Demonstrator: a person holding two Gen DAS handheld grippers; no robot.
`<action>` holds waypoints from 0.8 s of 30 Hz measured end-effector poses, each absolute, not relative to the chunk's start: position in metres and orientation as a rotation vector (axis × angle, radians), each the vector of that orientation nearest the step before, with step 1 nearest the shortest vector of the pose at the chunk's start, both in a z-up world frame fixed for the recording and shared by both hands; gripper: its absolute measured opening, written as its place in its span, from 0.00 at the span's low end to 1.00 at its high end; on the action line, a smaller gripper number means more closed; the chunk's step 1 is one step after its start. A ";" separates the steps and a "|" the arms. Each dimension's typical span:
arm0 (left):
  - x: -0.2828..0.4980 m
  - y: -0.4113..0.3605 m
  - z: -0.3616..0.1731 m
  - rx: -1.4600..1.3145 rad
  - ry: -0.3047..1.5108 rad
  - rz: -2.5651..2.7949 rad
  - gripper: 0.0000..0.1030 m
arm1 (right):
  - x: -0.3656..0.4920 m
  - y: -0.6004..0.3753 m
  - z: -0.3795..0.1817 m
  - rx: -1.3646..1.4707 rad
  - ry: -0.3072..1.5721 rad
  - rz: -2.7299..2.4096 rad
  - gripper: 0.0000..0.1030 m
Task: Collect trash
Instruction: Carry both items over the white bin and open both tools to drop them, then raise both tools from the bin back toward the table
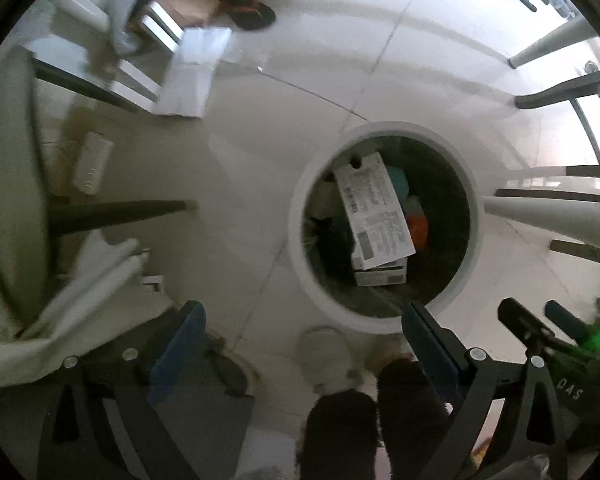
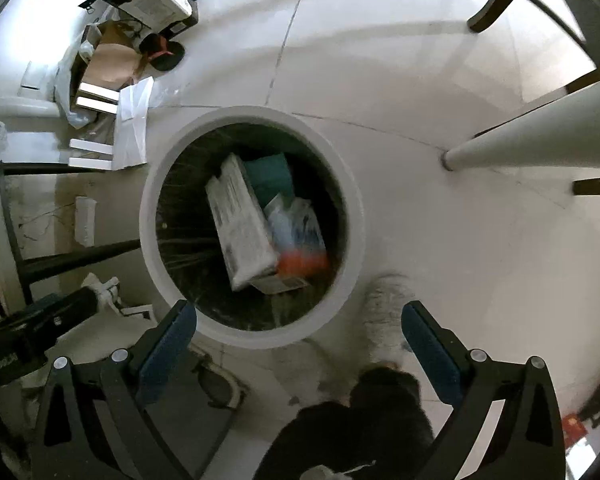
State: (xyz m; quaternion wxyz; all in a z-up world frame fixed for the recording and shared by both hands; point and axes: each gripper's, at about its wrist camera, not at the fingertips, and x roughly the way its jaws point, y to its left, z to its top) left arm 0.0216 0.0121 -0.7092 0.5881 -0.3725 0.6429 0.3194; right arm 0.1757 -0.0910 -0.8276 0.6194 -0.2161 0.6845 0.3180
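Observation:
A round white trash bin (image 1: 476,216) stands on the floor below both grippers; it also shows in the right wrist view (image 2: 352,216). Inside lie a white printed carton (image 1: 376,212), also seen in the right wrist view (image 2: 240,224), a teal item (image 2: 270,176) and a blurred plastic bottle with an orange end (image 2: 300,240). My left gripper (image 1: 300,340) is open and empty, above the bin's near rim. My right gripper (image 2: 300,340) is open and empty over the bin's near edge. The other gripper's black body (image 1: 540,332) shows at the right in the left wrist view.
White table legs (image 2: 532,136) and dark chair legs (image 2: 500,0) stand to the right. A white paper bag (image 2: 132,124), boxes and a black-and-red item (image 2: 162,52) lie at the far left. A black-legged frame (image 1: 112,210) and cloth (image 1: 60,300) are at the left. The person's feet (image 2: 360,420) are below.

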 end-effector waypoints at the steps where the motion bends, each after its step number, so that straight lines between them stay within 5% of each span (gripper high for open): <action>1: 0.018 0.010 -0.699 -0.862 1.493 0.756 0.98 | 0.173 -0.092 -0.820 -0.509 1.564 0.723 1.00; 11: -0.015 -0.019 -0.591 -0.853 1.427 0.816 0.98 | 0.150 -0.123 -0.714 -0.576 1.505 0.728 1.00; 24: -0.024 -0.047 -0.409 -0.812 1.344 0.799 0.98 | 0.124 -0.170 -0.500 -0.515 1.459 0.825 1.00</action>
